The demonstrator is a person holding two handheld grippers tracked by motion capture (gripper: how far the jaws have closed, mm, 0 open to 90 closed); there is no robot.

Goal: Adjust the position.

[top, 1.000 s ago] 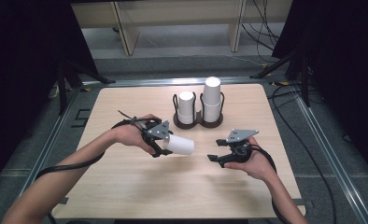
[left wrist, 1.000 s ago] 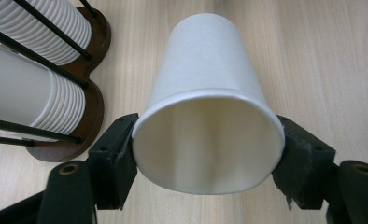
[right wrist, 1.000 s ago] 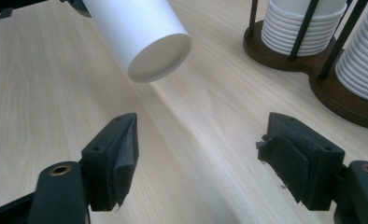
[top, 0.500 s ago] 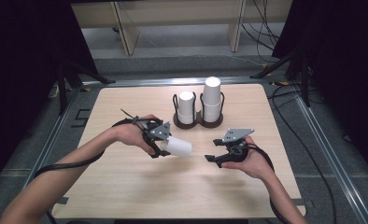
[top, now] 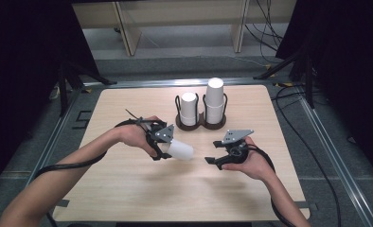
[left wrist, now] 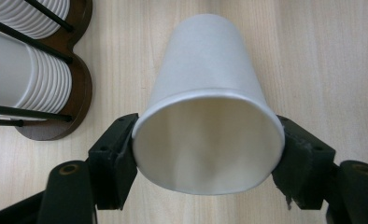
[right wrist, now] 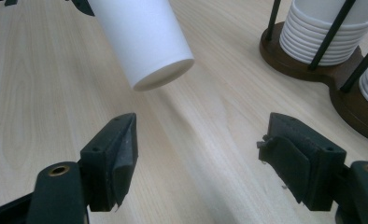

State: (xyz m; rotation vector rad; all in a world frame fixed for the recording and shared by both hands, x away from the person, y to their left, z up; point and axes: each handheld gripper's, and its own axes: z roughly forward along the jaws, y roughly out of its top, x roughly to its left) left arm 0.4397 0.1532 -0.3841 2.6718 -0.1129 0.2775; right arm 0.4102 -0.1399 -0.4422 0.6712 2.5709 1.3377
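Lying sideways, plain white paper cup (top: 180,150)

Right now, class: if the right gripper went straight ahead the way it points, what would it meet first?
Probably the base end of the white paper cup held by the left gripper; depth is uncertain.

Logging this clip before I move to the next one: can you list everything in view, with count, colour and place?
paper cup: one, white, on its side above the table, pinched at the rim by the left claw
cup stacks: two, white, upside down in the holder, the right one taller
cup holder: one, dark brown base with black rods, far middle of the table
table: one, light wood, metal frame around it
cables: several, black, on the grey floor to the right
left claw: black, shut on the cup
right claw: black, open, nothing between its jaws, pointing toward the cup
forearms: two, coming in from the bottom edge
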